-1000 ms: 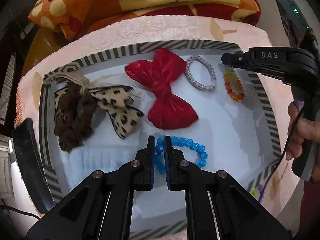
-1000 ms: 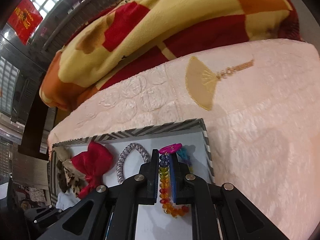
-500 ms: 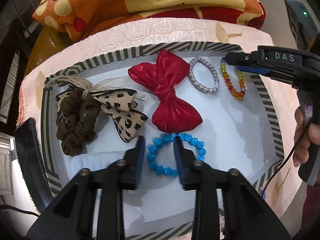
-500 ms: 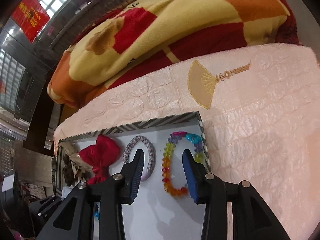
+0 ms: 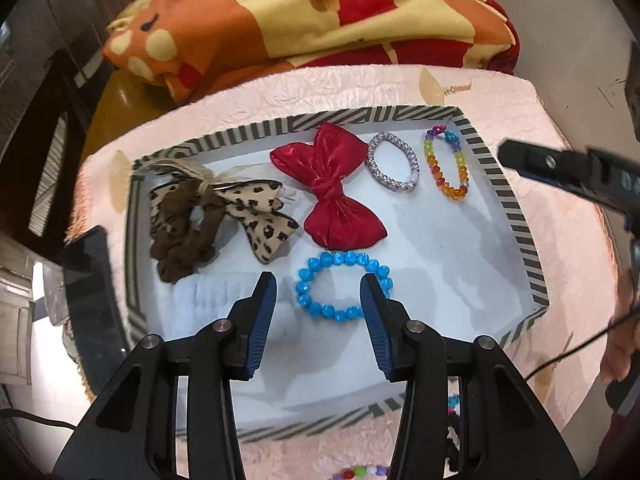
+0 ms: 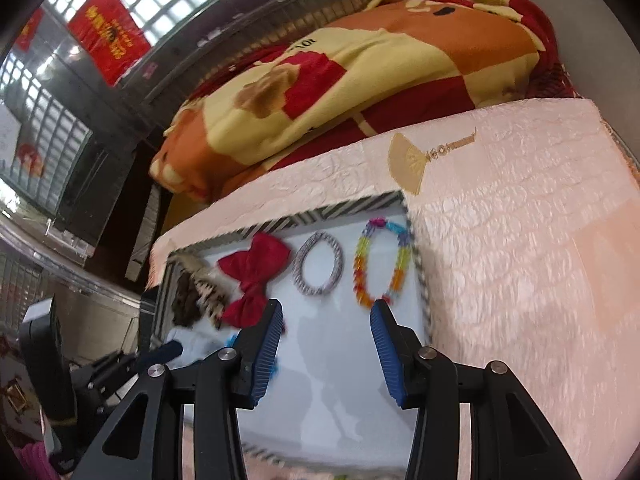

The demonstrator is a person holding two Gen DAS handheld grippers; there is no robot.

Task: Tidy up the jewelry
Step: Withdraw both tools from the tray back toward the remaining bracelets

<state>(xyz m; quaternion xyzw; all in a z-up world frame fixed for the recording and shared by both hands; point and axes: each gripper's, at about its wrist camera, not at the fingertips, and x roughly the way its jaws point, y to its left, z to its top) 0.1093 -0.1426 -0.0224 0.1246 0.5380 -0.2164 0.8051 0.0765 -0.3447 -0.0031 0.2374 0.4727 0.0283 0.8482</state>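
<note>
A white tray with a striped rim (image 5: 516, 216) holds a blue bead bracelet (image 5: 344, 286), a red bow (image 5: 332, 192), a silver bracelet (image 5: 394, 162), a rainbow bead bracelet (image 5: 448, 164), a leopard bow (image 5: 260, 216) and a brown scrunchie (image 5: 180, 232). My left gripper (image 5: 318, 292) is open and empty, its fingers either side of the blue bracelet, above it. My right gripper (image 6: 326, 320) is open and empty, just short of the rainbow bracelet (image 6: 382, 264) and the silver bracelet (image 6: 318, 264).
The tray rim (image 6: 420, 280) sits on a pink quilted cloth (image 6: 520, 220). A folded orange, yellow and red blanket (image 5: 320, 16) lies behind. A black phone (image 5: 92, 300) lies left of the tray. More coloured beads (image 5: 364, 471) lie on the cloth in front.
Both grippers opened wide and pulled back. The left let go of the blue bracelet, the right let go of the rainbow bracelet; both now lie in the tray.
</note>
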